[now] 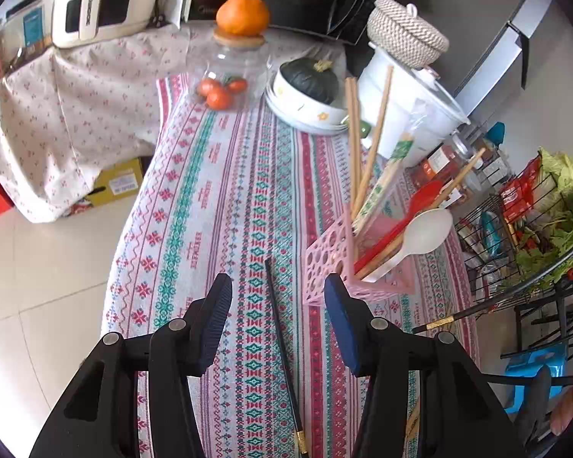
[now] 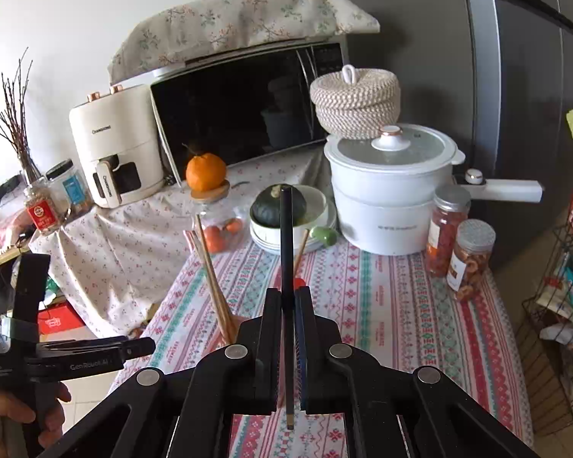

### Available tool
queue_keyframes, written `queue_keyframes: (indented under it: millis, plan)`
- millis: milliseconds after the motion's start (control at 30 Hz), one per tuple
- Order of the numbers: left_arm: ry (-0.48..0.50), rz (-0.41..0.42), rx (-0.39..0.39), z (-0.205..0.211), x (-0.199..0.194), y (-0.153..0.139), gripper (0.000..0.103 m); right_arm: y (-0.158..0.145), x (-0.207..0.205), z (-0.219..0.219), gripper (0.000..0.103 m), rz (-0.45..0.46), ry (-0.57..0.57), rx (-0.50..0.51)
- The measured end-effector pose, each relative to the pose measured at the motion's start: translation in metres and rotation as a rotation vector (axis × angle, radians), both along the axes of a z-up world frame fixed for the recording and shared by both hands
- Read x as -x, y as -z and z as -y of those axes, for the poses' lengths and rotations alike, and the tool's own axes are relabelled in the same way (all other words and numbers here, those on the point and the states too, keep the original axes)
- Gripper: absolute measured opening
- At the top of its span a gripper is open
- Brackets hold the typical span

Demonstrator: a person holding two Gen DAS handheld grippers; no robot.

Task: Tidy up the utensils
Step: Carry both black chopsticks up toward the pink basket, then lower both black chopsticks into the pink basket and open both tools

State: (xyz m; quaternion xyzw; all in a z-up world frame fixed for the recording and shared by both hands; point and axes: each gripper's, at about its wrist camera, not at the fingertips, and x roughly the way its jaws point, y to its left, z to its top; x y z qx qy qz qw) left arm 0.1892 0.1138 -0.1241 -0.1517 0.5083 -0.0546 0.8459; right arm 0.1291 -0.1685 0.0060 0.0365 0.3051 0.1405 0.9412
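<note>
Black chopstick (image 1: pixel 282 347): slender, dark, tapered shaft with a gold band near its thick end, lying flat on the striped patterned tablecloth (image 1: pixel 217 206), between the fingers of the left gripper (image 1: pixel 278 305), whose jaws stand apart with nothing pressed between the blue pads. Second black chopstick (image 2: pixel 286 252): same dark shaft, gold-tipped at the near end, clamped between the closed pads of the right gripper (image 2: pixel 287 297) and pointing up and away over the table; in the left wrist view it shows at the right edge as a dark rod with a gold band (image 1: pixel 454 318). Pink utensil holder (image 1: pixel 336 263): perforated plastic, square-sided, standing on the cloth just beyond the left gripper's right finger; holds wooden chopsticks (image 1: pixel 353 141), a paper-sleeved pair (image 1: pixel 386 175), a red spoon (image 1: pixel 408 210) and a white spoon (image 1: pixel 424 233). Beyond: bowl stack with a dark green squash (image 1: pixel 309 80), glass jar of small oranges (image 1: pixel 225 80) with an orange (image 1: pixel 242 15) on its wooden lid, white electric pot (image 2: pixel 393 187), woven lidded basket (image 2: pixel 355 103), microwave (image 2: pixel 244 107), cream air fryer (image 2: pixel 118 149), two jars of dried snacks (image 2: pixel 458 240). A hand (image 2: pixel 7 423) grips the left gripper's handle at lower left in the right wrist view.
</note>
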Motion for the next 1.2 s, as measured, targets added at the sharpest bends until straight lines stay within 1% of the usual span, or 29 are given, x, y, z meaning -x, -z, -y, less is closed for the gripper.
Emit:
queue_keyframes:
  millis: [100, 200, 267, 433, 500, 533, 633, 767, 800, 900, 967, 1033, 1200]
  plan:
    - [-0.009, -0.099, 0.006, 0.002, -0.011, 0.037, 0.053, 0.007, -0.003, 0.003, 0.005, -0.023, 0.006, 0.007]
    - [0.004, -0.154, 0.02, 0.01, -0.017, 0.061, 0.051, 0.011, -0.004, 0.005, 0.005, -0.035, 0.01, 0.01]
    - [0.025, -0.175, 0.011, 0.019, -0.02, 0.071, 0.043, 0.012, -0.004, 0.006, 0.005, -0.04, 0.009, 0.01]
    - [0.071, -0.224, -0.032, 0.038, -0.026, 0.09, 0.032, 0.015, -0.003, 0.008, 0.005, -0.05, 0.005, 0.018]
    - [0.078, -0.248, -0.051, 0.043, -0.025, 0.097, 0.03, 0.016, -0.003, 0.009, 0.005, -0.054, 0.005, 0.019]
    - [0.084, -0.229, -0.072, 0.047, -0.024, 0.096, 0.03, 0.016, -0.003, 0.01, 0.005, -0.055, 0.006, 0.019]
    - [0.11, -0.227, -0.132, 0.056, -0.023, 0.096, 0.029, 0.017, -0.003, 0.011, 0.005, -0.058, 0.01, 0.018]
    - [0.132, -0.215, -0.23, 0.063, -0.017, 0.098, 0.011, 0.019, -0.005, 0.01, 0.005, -0.065, 0.012, 0.024]
    - [0.132, -0.218, -0.24, 0.063, -0.015, 0.098, 0.01, 0.02, -0.005, 0.009, 0.005, -0.068, 0.012, 0.026]
    - [0.115, -0.234, -0.215, 0.058, -0.014, 0.098, 0.007, 0.024, -0.005, 0.005, 0.005, -0.075, 0.007, 0.038]
    - [0.094, -0.231, -0.181, 0.047, -0.011, 0.094, 0.005, 0.025, -0.004, 0.002, 0.005, -0.075, 0.001, 0.045]
    - [0.08, -0.182, -0.191, 0.042, -0.005, 0.08, 0.005, 0.025, -0.001, 0.0, 0.005, -0.069, -0.005, 0.049]
    - [0.052, -0.033, -0.17, 0.03, 0.006, 0.029, 0.005, 0.016, 0.008, -0.001, 0.005, -0.037, -0.011, 0.043]
